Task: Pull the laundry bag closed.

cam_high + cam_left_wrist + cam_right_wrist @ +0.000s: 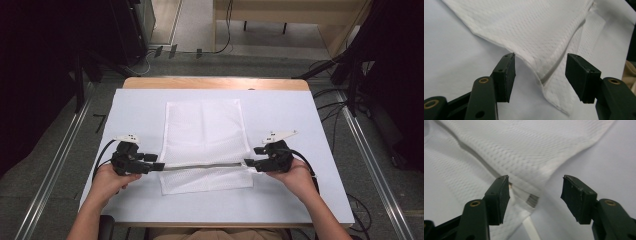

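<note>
Folded white mesh cloth point(202, 131) — light, limp, easily slipped.

Best pinched at fold ends, nine and three o'clock; left gripper point(540, 75) and right gripper point(535, 196) agape — nothing held.

One white mesh cloth point(204, 145) lies on one surface point(280, 200). Two claws are present, a left claw point(159, 166) and a right claw point(248, 162), each with two jaws.
</note>
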The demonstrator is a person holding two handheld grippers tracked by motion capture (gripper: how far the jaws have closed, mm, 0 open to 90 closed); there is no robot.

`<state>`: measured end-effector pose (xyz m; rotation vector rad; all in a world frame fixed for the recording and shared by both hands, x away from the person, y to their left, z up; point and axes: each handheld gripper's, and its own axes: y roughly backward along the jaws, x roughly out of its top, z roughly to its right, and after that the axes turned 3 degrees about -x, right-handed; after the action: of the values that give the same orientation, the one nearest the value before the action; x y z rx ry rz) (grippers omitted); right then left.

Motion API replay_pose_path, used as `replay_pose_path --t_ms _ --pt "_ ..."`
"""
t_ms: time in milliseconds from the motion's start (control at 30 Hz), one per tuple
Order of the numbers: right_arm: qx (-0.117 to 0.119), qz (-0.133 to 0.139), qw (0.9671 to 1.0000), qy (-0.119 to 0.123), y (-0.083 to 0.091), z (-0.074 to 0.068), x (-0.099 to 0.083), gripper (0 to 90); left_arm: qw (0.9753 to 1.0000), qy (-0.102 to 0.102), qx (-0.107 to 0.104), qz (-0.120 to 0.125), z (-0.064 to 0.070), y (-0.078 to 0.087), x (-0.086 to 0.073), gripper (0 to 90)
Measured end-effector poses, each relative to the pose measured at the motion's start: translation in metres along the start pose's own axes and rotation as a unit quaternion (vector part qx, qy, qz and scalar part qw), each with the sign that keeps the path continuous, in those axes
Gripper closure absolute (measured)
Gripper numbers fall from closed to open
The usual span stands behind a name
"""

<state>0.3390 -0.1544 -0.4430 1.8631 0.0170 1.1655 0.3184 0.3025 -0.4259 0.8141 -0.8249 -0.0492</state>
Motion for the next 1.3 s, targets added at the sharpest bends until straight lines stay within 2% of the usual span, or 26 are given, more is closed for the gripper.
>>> replay_pose_path --t_ms 100,167,300,333,367,400,500,600,667,767,800,867,967,1167,1300 --pt "-0.011 0.011 0.9997 -0.019 0.006 0.008 -0.001 39.6 0.9998 0.006 0.012 0.016 -0.004 0.005 0.0 37.7" --pt "-0.013 0.016 0.9996 -0.021 0.009 0.013 -0.002 36.7 0.9994 0.011 0.024 0.022 -0.007 0.008 -0.001 37.2" --pt "-0.03 0.029 0.9986 -0.032 0.017 0.024 -0.006 35.0 0.9986 0.018 0.033 0.037 -0.012 0.013 -0.002 35.5" --pt "-0.045 0.034 0.9979 -0.032 0.018 0.027 -0.008 34.7 0.998 0.018 0.042 0.043 -0.013 0.014 -0.003 35.3" --pt "-0.07 0.042 0.996 -0.036 0.019 0.031 -0.01 31.7 0.9976 0.015 0.048 0.047 -0.013 0.015 -0.003 35.2" --pt "-0.081 0.046 0.9949 -0.038 0.02 0.034 -0.012 29.4 0.9969 0.017 0.057 0.051 -0.014 0.017 -0.003 34.8" --pt "-0.093 0.05 0.9927 -0.057 0.024 0.047 -0.017 27.6 0.9947 0.017 0.083 0.058 -0.016 0.019 -0.005 34.4" --pt "-0.104 0.055 0.9906 -0.07 0.027 0.056 -0.021 26.7 0.993 0.026 0.096 0.063 -0.02 0.021 -0.006 34.0" --pt "-0.106 0.058 0.9894 -0.08 0.029 0.061 -0.022 25.7 0.9922 0.031 0.103 0.063 -0.023 0.022 -0.007 33.6" --pt "-0.101 0.062 0.9896 -0.082 0.029 0.067 -0.024 22.2 0.9892 0.043 0.124 0.065 -0.028 0.023 -0.008 33.3" --pt "-0.096 0.059 0.9904 -0.08 0.028 0.069 -0.024 21.0 0.9881 0.044 0.132 0.066 -0.029 0.024 -0.009 33.1" --pt "-0.102 0.055 0.99 -0.081 0.026 0.071 -0.025 21.5 0.9858 0.054 0.142 0.072 -0.031 0.023 -0.008 32.3" --pt "-0.105 0.045 0.9901 -0.082 0.021 0.072 -0.025 21.6 0.9839 0.061 0.15 0.075 -0.033 0.021 -0.008 29.0" --pt "-0.106 0.038 0.9908 -0.075 0.016 0.072 -0.025 21.9 0.9832 0.062 0.159 0.065 -0.033 0.019 -0.008 29.0" --pt "-0.106 0.034 0.9904 -0.081 0.015 0.072 -0.026 22.2 0.9827 0.065 0.162 0.062 -0.034 0.018 -0.008 29.0"
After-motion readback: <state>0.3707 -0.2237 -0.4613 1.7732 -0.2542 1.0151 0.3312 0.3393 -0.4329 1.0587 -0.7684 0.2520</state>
